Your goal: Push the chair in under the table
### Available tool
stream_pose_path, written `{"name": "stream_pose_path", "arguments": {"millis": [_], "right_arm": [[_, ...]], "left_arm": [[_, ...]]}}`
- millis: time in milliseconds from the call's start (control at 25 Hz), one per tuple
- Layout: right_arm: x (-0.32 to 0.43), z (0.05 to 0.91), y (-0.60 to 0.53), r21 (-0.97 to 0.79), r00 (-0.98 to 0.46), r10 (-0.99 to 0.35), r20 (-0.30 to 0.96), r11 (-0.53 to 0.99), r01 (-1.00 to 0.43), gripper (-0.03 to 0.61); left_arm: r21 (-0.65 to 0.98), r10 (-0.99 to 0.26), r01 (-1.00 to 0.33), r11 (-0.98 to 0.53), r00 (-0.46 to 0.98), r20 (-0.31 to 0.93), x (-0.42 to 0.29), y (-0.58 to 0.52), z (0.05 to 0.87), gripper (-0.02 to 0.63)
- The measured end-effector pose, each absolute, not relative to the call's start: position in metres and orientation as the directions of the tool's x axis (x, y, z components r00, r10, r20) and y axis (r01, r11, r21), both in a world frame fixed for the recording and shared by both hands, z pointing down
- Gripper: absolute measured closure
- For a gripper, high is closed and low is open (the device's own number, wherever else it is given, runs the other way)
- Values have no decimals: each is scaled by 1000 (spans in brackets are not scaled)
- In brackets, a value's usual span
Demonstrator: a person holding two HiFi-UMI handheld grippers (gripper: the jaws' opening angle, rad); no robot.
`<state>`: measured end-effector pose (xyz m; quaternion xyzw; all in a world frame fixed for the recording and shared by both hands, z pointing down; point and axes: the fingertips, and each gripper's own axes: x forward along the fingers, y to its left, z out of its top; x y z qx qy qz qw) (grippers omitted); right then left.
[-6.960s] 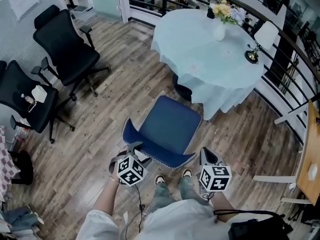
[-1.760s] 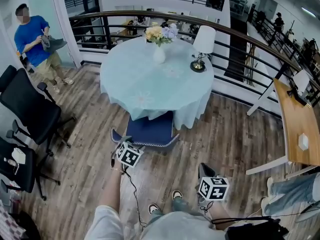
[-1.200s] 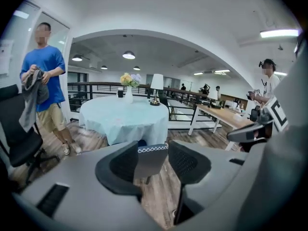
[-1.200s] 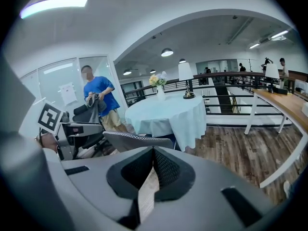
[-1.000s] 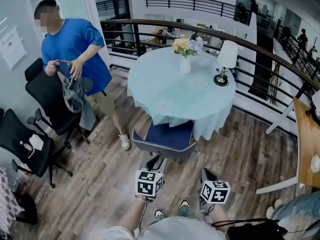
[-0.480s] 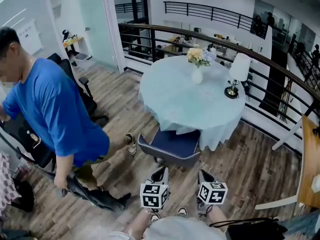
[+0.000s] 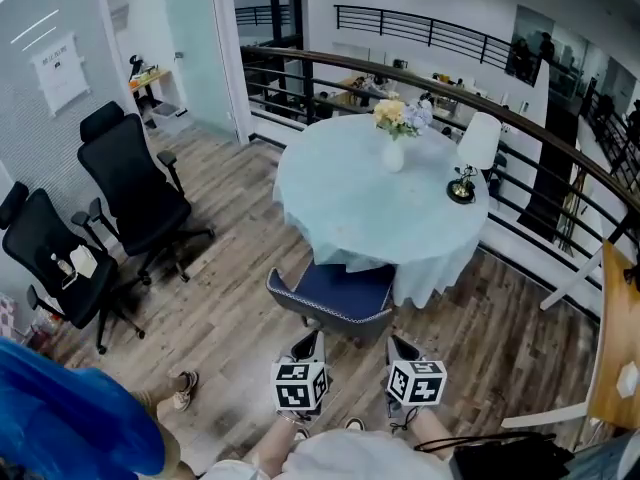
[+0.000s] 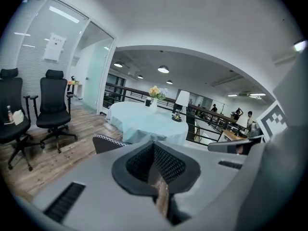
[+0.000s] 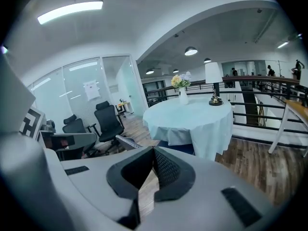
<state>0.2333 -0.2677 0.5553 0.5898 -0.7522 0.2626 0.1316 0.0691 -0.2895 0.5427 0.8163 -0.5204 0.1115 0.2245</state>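
The blue chair point(image 7: 335, 293) stands with the front of its seat under the hanging cloth of the round table point(image 7: 340, 203). Its white-stitched back edge point(image 8: 108, 141) faces me and also shows in the right gripper view point(image 9: 126, 142). My left gripper point(image 7: 308, 348) is shut and empty, held in the air just short of the chair back. Beside it my right gripper point(image 7: 400, 351) is also shut on nothing. In the left gripper view the gripper point(image 8: 154, 144) has its pads pressed together; the right gripper point(image 9: 153, 149) looks the same.
Two black office chairs point(image 7: 140, 193) point(image 7: 50, 258) stand at the left. A person in a blue shirt point(image 7: 70, 423) fills the bottom left corner. A vase of flowers point(image 7: 393, 138) and a lamp point(image 7: 472, 158) sit on the table. A dark railing point(image 7: 560, 158) curves behind, and a wooden desk point(image 7: 615, 338) is at the right.
The person in blue has walked from the left side down to the bottom left corner. The two grippers have drawn closer together, a little back from the chair. The chair has stayed put.
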Motion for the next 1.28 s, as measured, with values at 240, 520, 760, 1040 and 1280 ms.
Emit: {"name": "stream_pose_path", "arguments": {"millis": [240,520,760,1040,1280], "right_arm": [[231,556,-264,-234,-289,-810,511,192,-953,561],[229,556,-258,-234,-292,-807,514,196,-952,561],[229,560,-250,-246,-283,-807,519,176,-953,561],[229,563,-239,-257,-259,-815,518,140,-956,561],[233,560,-235,-260,-239,-826,511,116,-959,561]], "left_arm": [[242,-803,-909,-340,414,428,66,-286,546,609],[245,-795,-908,-339,416,441,63,-280,549,609],[239,-788,-904,-355,427,443,63,-277,549,609],[243,-775,-897,-370,442,452,59,-270,552,609],[239,-778,-891,-386,454,435,59,-270,544,609]]}}
